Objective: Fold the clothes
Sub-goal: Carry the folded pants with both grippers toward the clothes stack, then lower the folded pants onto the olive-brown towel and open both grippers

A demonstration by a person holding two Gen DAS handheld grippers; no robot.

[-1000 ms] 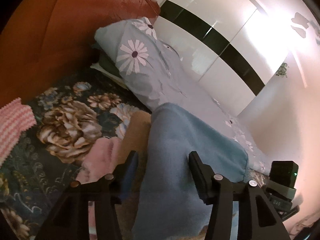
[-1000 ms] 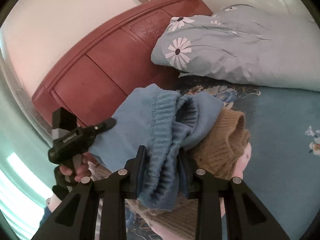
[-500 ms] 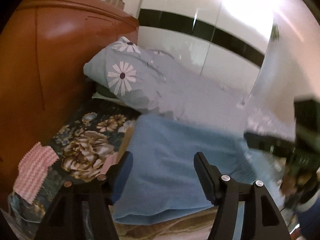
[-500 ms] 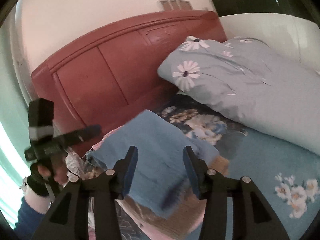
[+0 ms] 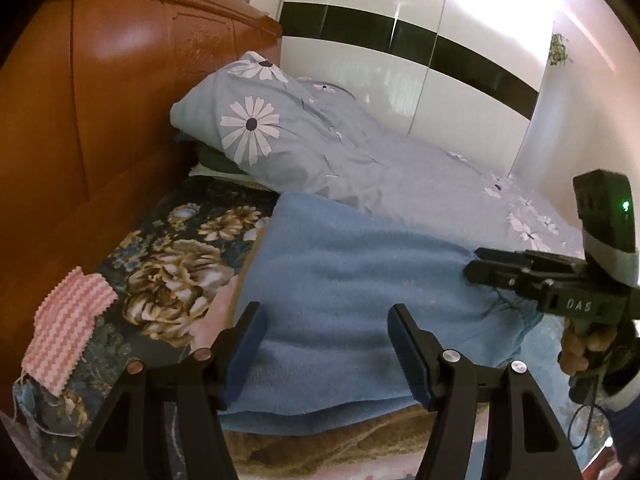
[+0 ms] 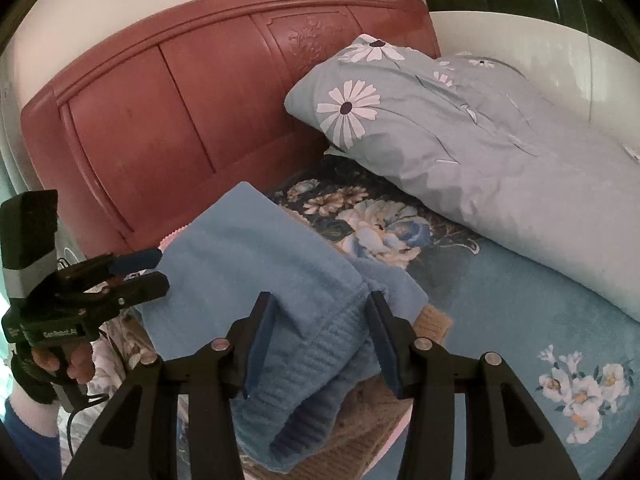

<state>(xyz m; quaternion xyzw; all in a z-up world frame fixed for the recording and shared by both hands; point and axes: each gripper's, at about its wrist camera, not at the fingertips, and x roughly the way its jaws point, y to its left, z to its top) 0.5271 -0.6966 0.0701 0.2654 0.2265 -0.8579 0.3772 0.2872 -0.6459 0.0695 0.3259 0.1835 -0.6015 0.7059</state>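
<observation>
Since a second ago both jaw pairs have let go: the blue sweater (image 5: 360, 300), then bunched and lifted between the fingers, now lies flat and folded on top of a small pile of clothes, with a brown knit (image 6: 432, 322) and something pink showing under its edges. I judge this garment done and the release complete, so the next step would be fetching another piece. Taking the wooden headboard (image 5: 100, 120) as landmark and going left to right: a pink striped cloth (image 5: 66, 334) lies just at its foot, the dark floral bedspread (image 5: 176, 276) runs along it, the sweater sits a little out from it on the bed, and the daisy-print pillow (image 5: 256, 136) leans against its far end. The left hand-held gripper (image 5: 324, 350) points downward over the near edge of the sweater, jaws standing wide and clear of the cloth, the fabric below and between them but not pinched. The right hand-held gripper (image 6: 320, 340), on the side of the sweater away from the headboard, tilts downward over the ribbed hem, its jaws moderately apart with the hem lying loose between them; the pads do not seem to press it. Each is gripped by a person's hand around its handle.
</observation>
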